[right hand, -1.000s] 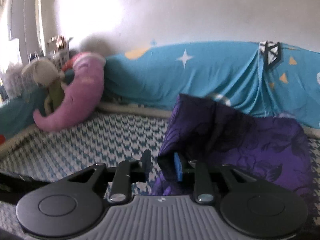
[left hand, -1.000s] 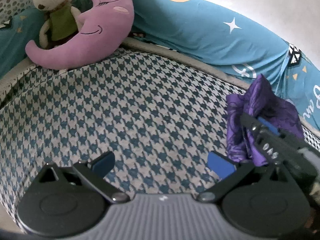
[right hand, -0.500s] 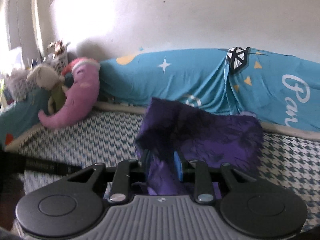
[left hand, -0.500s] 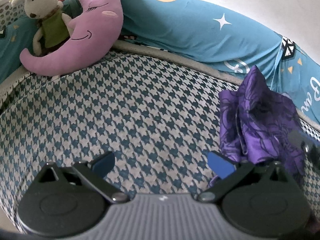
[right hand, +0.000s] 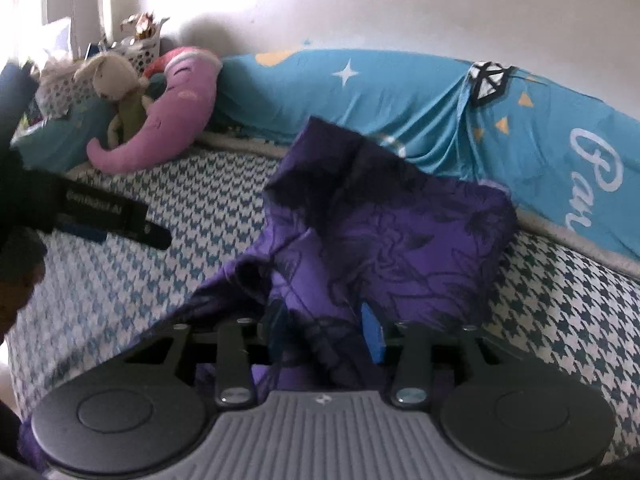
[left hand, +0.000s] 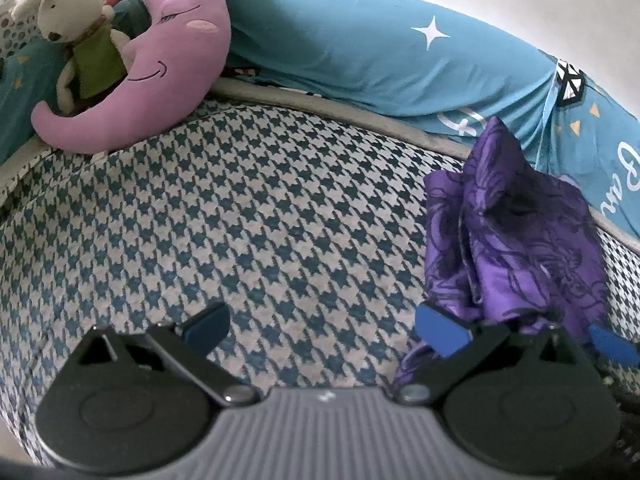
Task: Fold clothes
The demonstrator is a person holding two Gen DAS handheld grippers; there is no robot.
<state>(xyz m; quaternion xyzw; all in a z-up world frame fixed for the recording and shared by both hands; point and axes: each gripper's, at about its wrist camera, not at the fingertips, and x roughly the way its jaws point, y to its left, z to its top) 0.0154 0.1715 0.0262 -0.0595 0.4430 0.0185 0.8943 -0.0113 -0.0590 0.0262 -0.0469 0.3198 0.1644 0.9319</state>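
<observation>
Purple garment (right hand: 392, 240) bunched upright, peak twd wall.

**Left wrist view: open gripper over bed, purple garment at right**

We see our left gripper (left hand: 322, 326) with blue pads spread wide, nothing between them; below it the houndstooth bedcover (left hand: 248, 216); the purple printed garment (left hand: 516, 248) lies bunched at right, touching the right-side pad (left hand: 440, 330); another blue pad tip (left hand: 614, 346) pokes in at the right edge beside the garment; at the back we see a teal star-print quilt (left hand: 380, 52), a purple moon pillow (left hand: 172, 64), and a plush rabbit (left hand: 76, 36) leaning on it.
</observation>
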